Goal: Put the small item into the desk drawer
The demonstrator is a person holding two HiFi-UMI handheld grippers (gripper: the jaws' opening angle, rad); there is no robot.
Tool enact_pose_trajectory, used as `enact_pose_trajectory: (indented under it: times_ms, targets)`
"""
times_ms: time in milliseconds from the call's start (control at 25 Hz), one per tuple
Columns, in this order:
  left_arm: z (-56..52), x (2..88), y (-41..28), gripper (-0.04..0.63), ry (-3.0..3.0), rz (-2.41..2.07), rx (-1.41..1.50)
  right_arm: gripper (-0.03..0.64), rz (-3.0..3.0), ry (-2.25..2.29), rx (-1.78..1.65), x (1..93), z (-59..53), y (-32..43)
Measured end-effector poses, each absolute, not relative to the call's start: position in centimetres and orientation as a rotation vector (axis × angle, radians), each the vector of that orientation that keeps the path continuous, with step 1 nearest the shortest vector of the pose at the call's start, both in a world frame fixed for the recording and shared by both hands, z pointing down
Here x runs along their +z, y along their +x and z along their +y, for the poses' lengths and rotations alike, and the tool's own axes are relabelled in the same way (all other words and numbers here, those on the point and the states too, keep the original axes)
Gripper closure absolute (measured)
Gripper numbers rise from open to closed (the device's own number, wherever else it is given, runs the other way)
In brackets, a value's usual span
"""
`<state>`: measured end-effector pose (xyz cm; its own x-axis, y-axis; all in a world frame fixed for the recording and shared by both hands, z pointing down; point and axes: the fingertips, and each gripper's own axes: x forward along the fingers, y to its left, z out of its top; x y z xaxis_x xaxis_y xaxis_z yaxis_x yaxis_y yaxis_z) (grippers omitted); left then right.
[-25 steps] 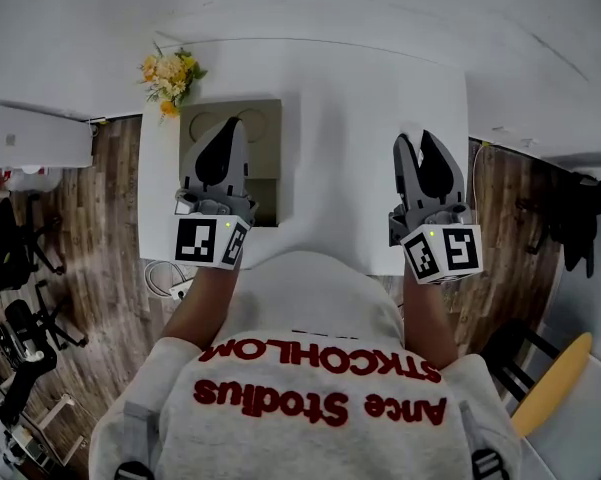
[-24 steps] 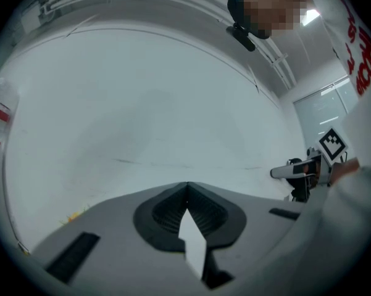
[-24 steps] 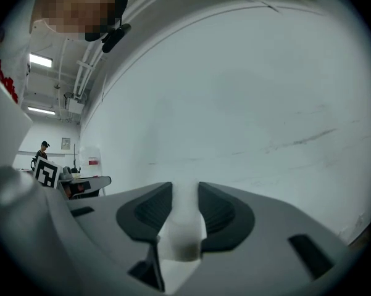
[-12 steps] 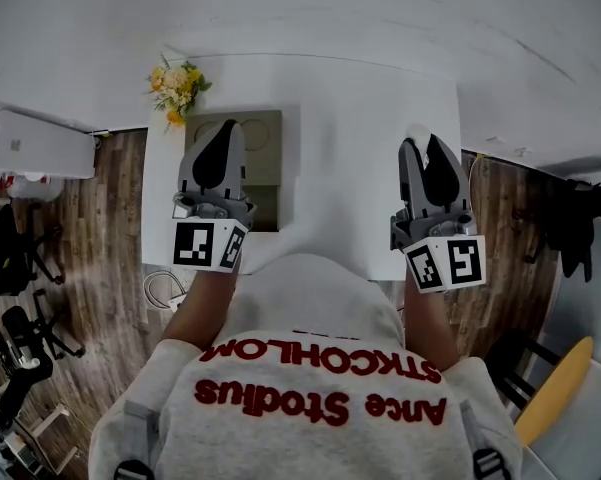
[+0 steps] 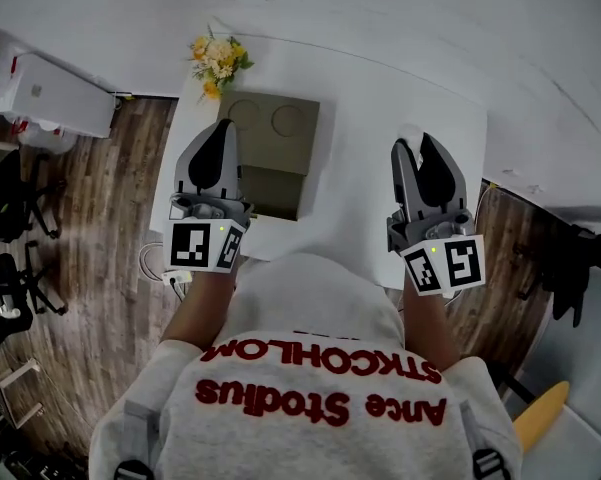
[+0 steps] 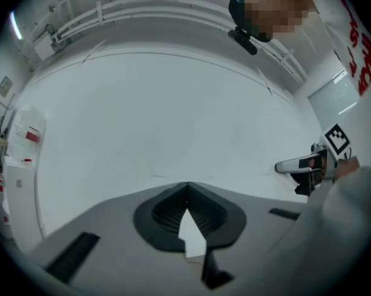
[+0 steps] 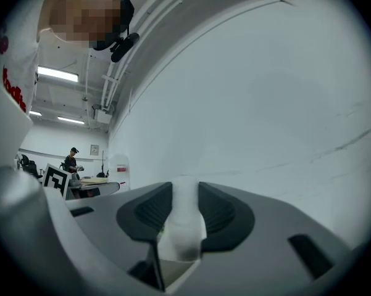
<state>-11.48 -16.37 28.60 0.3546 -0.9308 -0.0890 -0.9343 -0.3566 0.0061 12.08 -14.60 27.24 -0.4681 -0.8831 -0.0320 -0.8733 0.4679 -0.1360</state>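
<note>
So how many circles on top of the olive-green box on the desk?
2 circles, side by side near the far edge of the olive-green box: one left, one right. The left gripper overlaps the box's left side, so another may be hidden.

The only lettering that can be read is on the person's grey sweatshirt (image 5: pixel 310 363): two lines of red print, upside down in the head view. The capitals nearer the desk (image 5: pixel 380 168) look like "STKCOHLOM", and the larger line under them looks like "Ance Stodius". The cubes of the left gripper (image 5: pixel 223 126) and the right gripper (image 5: pixel 414 140) carry black-and-white square code markers without letters or numbers. A red label on the white unit (image 5: pixel 55 93) beyond the desk's left edge is too small to read.
</note>
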Motion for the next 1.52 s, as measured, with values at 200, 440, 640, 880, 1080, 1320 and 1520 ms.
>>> enact_pose_trajectory:
  times_ms: [200,440,640,880,1080,1320,1520]
  targets:
    - [-15.2,28.9,-14.8,0.588,-2.472,1.871,0.113,0.485,2.693,-1.417,-0.178,27.4,-15.3,8.0]
    - [-13.9,29.5,-18.3,0.588,-2.387,1.99,0.11,0.485,2.778,-1.269,-0.183,27.5,-15.6,3.8]
    - [-13.0,29.6,-20.1,0.588,-2.331,2.051,0.114,0.485,2.82,-1.183,-0.175,27.3,-15.6,1.6]
    - [-12.5,30.3,-21.6,0.588,-2.29,2.122,0.107,0.485,2.886,-1.098,-0.212,28.4,-15.8,-0.6]
    - [-12.4,32.1,-21.9,0.588,-2.294,2.172,0.091,0.485,2.945,-1.043,-0.268,30.3,-15.9,-2.2]
    - [-12.1,34.7,-22.2,0.588,-2.323,2.223,0.056,0.483,3.04,-1.003,-0.379,34.4,-15.7,-4.0]
    - [-12.0,37.1,-22.7,0.588,-2.335,2.266,0.03,0.483,3.127,-0.972,-0.447,38.3,-15.6,-5.4]
